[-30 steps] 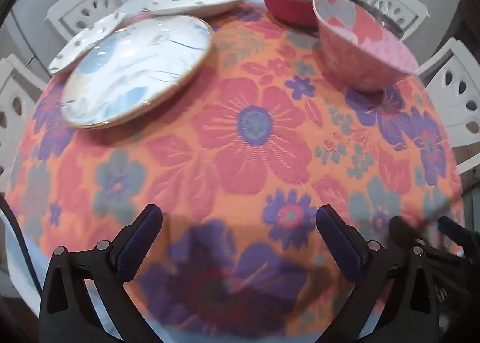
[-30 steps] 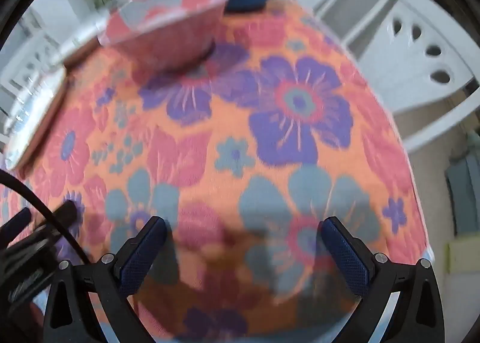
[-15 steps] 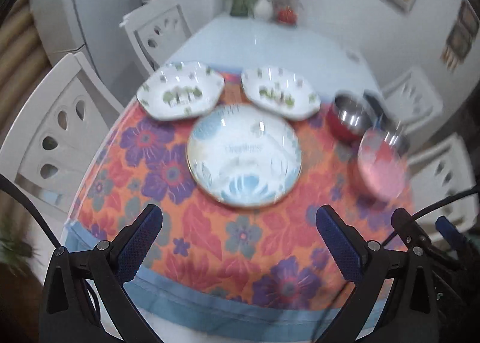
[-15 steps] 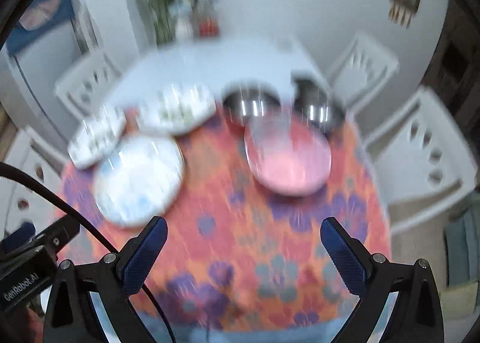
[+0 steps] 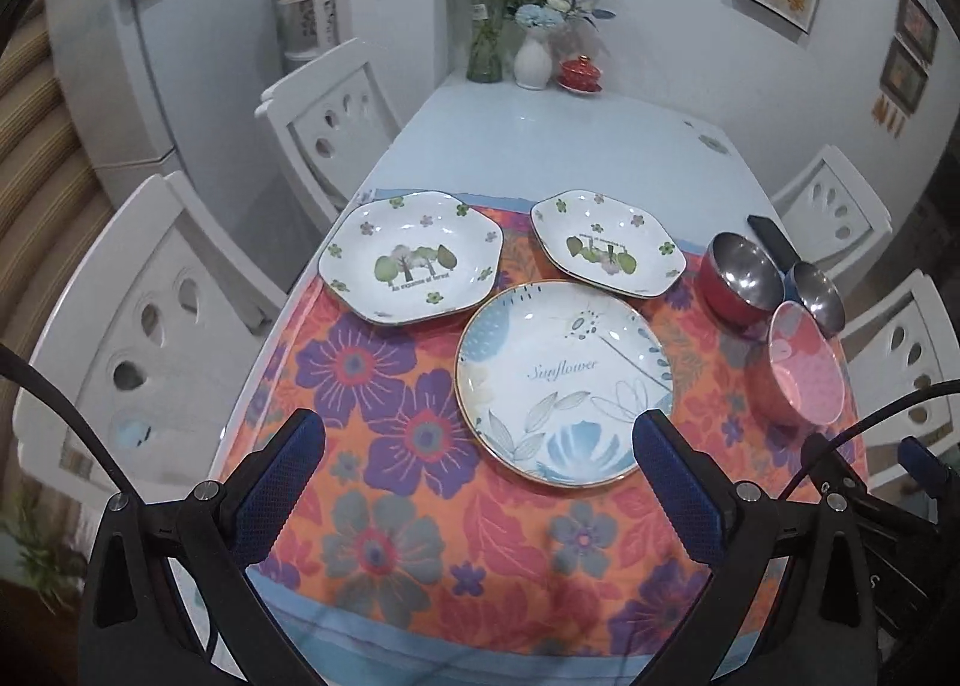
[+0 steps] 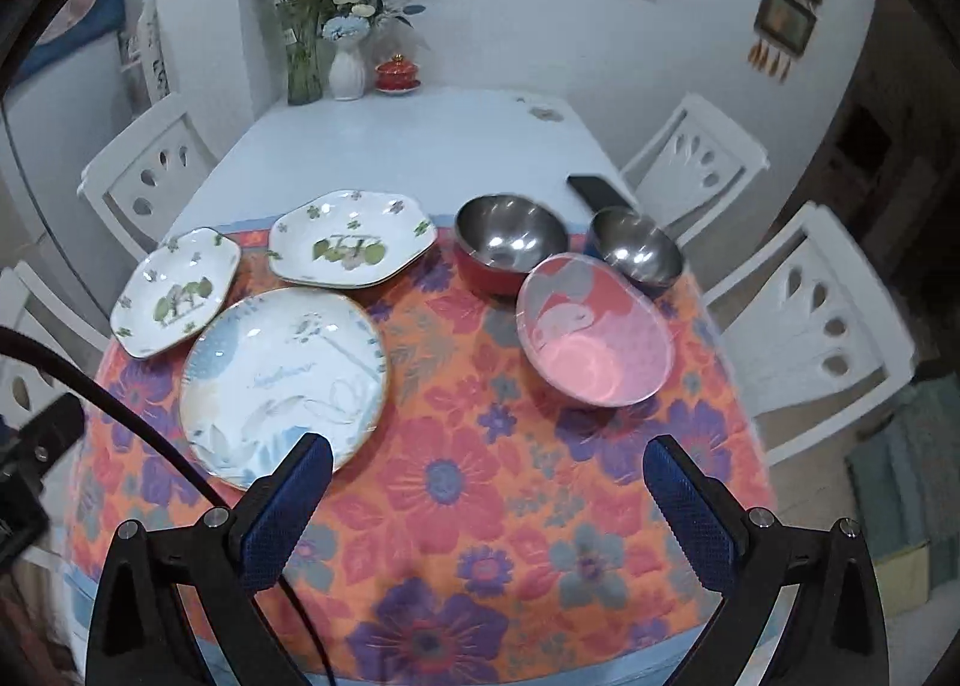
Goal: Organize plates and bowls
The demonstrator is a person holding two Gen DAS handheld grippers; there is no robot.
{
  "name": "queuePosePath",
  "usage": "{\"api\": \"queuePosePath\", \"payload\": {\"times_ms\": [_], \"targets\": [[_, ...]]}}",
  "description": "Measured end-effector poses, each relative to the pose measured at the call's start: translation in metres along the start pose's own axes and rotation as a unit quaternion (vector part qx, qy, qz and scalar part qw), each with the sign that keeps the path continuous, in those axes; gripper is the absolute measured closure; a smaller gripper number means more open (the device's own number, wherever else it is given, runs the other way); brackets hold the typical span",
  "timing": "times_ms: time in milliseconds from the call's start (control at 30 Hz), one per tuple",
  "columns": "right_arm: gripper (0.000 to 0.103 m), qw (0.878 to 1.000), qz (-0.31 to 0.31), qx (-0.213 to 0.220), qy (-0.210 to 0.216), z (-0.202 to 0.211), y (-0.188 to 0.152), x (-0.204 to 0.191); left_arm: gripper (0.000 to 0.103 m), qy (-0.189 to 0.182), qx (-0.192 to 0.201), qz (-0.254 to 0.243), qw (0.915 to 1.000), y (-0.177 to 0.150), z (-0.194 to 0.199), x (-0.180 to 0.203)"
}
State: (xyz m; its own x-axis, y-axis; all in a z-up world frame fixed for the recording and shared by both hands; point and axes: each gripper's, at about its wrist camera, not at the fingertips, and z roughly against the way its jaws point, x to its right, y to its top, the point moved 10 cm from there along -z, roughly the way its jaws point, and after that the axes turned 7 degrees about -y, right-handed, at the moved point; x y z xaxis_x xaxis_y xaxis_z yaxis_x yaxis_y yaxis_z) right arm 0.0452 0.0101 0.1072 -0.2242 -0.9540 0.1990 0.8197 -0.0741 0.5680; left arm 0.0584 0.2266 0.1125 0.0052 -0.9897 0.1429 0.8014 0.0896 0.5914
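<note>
On the floral cloth lie a round "Sunflower" plate (image 5: 564, 383) (image 6: 283, 377) and, behind it, two white octagonal plates with green motifs (image 5: 411, 264) (image 5: 607, 252) (image 6: 174, 290) (image 6: 351, 246). To the right stand a pink bowl (image 5: 807, 380) (image 6: 594, 347), a red steel-lined bowl (image 5: 741, 276) (image 6: 510, 248) and a small blue steel-lined bowl (image 5: 815, 296) (image 6: 637, 254). My left gripper (image 5: 477, 485) hangs open above the near table edge, in front of the round plate. My right gripper (image 6: 486, 497) is open too, high over the cloth before the pink bowl. Both hold nothing.
White chairs (image 5: 144, 338) (image 6: 810, 320) flank the table on both sides. At the far end stand a glass vase of flowers (image 6: 303, 68), a white vase (image 5: 533, 63) and a red lidded cup (image 6: 396, 74). A dark phone (image 6: 597, 188) lies behind the steel bowls.
Both grippers have risen and pulled back from low over the cloth to a high view of the whole table. The dishes have not moved.
</note>
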Motion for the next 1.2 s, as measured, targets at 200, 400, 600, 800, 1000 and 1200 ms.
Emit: {"api": "queuePosePath", "payload": {"times_ms": [200, 400, 600, 800, 1000, 1200], "targets": [[0.000, 1.000, -0.005, -0.013, 0.011, -0.001, -0.005, -0.023, 0.001, -0.012, -0.004, -0.007, 0.9999, 0.004, -0.012, -0.002], [0.000, 0.999, 0.021, -0.025, 0.016, -0.005, -0.011, -0.043, 0.001, -0.022, -0.028, -0.004, 0.9994, -0.001, -0.028, -0.004], [0.000, 0.999, 0.025, -0.031, 0.022, -0.008, -0.013, -0.053, 0.001, -0.023, -0.021, -0.008, 0.9995, 0.005, -0.029, -0.004], [0.000, 0.999, 0.030, -0.039, 0.019, -0.011, -0.014, -0.058, 0.001, -0.025, -0.026, -0.008, 0.9993, 0.006, -0.031, -0.004], [0.000, 0.999, 0.029, -0.041, 0.021, -0.012, -0.015, -0.058, 0.001, -0.022, -0.024, -0.015, 0.9994, 0.004, -0.030, -0.002], [0.000, 0.999, 0.030, -0.040, 0.021, -0.013, -0.014, -0.058, 0.001, -0.019, -0.025, -0.018, 0.9993, 0.004, -0.030, 0.000]]}}
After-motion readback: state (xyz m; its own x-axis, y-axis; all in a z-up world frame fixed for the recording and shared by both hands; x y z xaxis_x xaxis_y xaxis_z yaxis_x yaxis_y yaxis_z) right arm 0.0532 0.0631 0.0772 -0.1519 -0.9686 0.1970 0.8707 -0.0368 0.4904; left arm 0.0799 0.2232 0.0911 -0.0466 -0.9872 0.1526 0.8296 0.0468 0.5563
